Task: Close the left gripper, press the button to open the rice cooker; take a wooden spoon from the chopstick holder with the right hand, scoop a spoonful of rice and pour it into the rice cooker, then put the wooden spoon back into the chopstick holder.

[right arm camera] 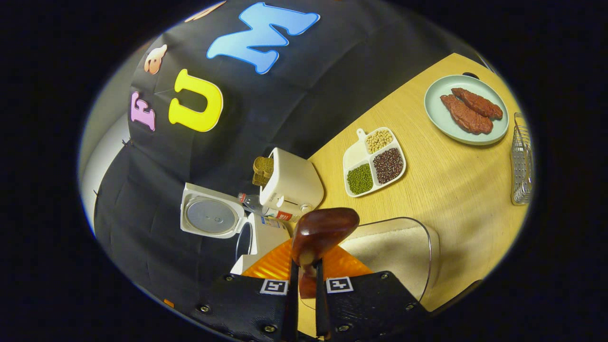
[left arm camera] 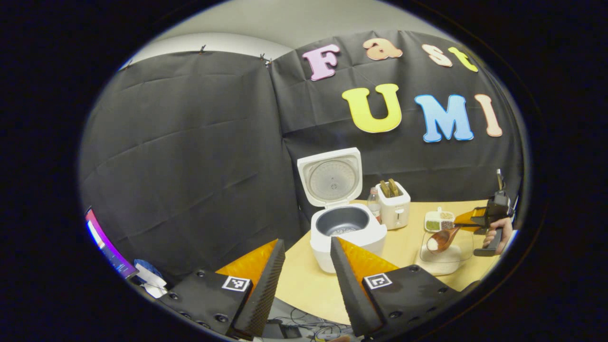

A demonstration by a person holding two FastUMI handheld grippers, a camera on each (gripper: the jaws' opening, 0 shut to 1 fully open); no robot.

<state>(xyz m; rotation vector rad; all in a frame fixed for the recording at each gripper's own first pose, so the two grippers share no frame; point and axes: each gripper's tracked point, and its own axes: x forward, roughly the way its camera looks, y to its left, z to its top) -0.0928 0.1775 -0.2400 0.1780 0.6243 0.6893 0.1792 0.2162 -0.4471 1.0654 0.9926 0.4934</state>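
The white rice cooker (left arm camera: 349, 237) stands open, lid (left arm camera: 331, 178) upright, its grey inner pot showing. My left gripper (left arm camera: 307, 242) is open in front of it, off the table's near edge, holding nothing. Farther right, a hand carries my right gripper (left arm camera: 470, 221), shut on the handle of the wooden spoon (left arm camera: 441, 239). The spoon's bowl carries white rice just above the clear rice container (left arm camera: 444, 259). In the right gripper view the spoon (right arm camera: 323, 230) sticks out from the shut gripper (right arm camera: 304, 268), over the rice container (right arm camera: 394, 251), with the cooker (right arm camera: 259, 240) to its left.
A white toaster (right arm camera: 292, 185) with bread and a small bottle (right arm camera: 251, 203) stand between cooker and rice container. A divided bean tray (right arm camera: 375, 161), a plate (right arm camera: 434, 116) of meat and a wire holder (right arm camera: 521, 161) lie farther along the wooden table (right arm camera: 451, 190).
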